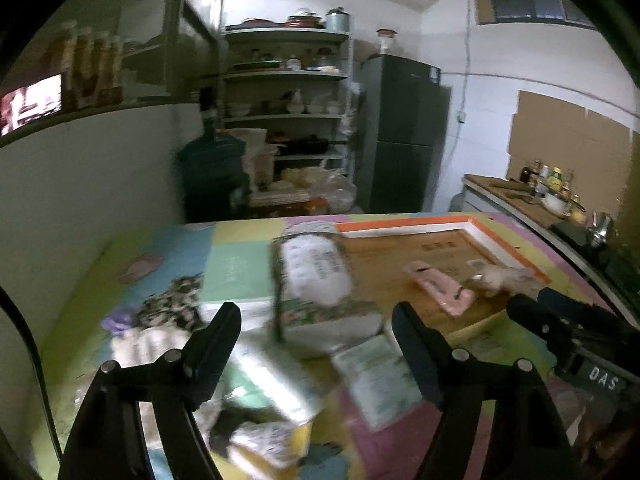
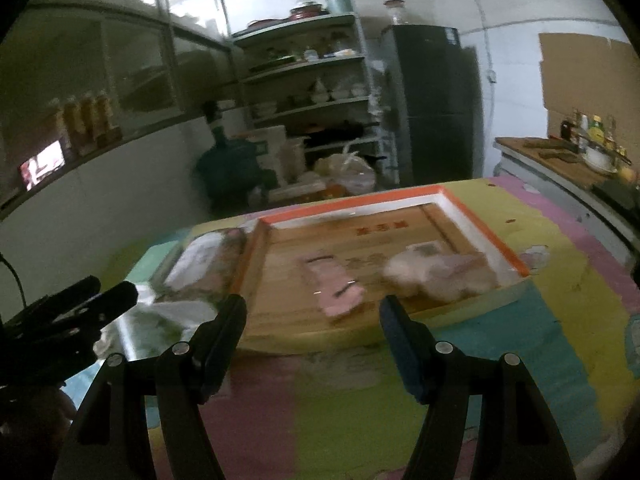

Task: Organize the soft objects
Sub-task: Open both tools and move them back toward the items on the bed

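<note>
Nearest the left wrist camera, the left gripper [image 1: 316,316] hangs with its fingers wide apart and nothing between them, above a loose heap of soft packets [image 1: 272,384] on the near part of the patchwork mat [image 1: 236,244]. A white and green packet [image 1: 376,376] lies just right of the heap, and a black-and-white patterned cloth [image 1: 172,304] lies to its left. Beyond the heap, a large white pack in a floral wrapper [image 1: 316,276] sits against the left edge of the shallow box [image 1: 404,226] with the orange rim.

The right gripper [image 2: 312,312] is also spread open and empty, held over the mat just near of the box's front edge. Inside the box, a pink pouch [image 2: 334,286] lies on the brown floor toward the near side, and a pale plush lump [image 2: 436,274] rests to its right, against the right wall; both are blurred.

Far behind stand a shelf of dishes [image 2: 308,76], a dark fridge [image 2: 436,104] and a blue water jug [image 1: 212,168].
</note>
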Demonstrator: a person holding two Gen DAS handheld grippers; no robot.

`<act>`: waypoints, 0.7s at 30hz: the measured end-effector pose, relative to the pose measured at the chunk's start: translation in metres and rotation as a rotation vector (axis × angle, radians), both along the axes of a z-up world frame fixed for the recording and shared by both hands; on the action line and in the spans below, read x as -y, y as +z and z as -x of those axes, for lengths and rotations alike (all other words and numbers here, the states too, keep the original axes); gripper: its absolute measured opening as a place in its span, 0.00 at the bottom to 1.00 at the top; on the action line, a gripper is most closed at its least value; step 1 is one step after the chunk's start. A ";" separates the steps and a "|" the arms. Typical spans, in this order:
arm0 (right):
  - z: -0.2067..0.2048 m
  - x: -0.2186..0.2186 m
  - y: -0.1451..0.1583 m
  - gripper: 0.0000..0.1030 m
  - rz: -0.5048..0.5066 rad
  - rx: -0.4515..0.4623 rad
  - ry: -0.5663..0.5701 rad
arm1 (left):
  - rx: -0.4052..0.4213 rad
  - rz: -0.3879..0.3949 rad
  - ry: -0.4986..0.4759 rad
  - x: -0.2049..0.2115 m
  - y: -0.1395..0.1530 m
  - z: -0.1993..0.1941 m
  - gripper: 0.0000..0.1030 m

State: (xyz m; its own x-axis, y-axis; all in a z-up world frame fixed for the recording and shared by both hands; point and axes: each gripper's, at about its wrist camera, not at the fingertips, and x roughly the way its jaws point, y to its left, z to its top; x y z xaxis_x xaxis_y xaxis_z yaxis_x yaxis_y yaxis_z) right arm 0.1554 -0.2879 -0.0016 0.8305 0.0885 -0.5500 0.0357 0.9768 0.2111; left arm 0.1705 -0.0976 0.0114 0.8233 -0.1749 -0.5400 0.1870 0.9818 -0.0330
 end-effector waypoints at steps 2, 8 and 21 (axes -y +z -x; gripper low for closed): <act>-0.002 -0.014 -0.002 0.69 0.000 -0.018 0.029 | 0.002 -0.003 0.025 -0.011 -0.001 0.003 0.76; -0.004 -0.051 -0.006 0.69 -0.005 -0.030 0.107 | 0.014 -0.002 0.079 -0.042 0.001 0.014 0.76; -0.002 -0.108 -0.018 0.69 -0.007 -0.048 0.238 | 0.006 0.016 0.171 -0.100 -0.005 0.029 0.75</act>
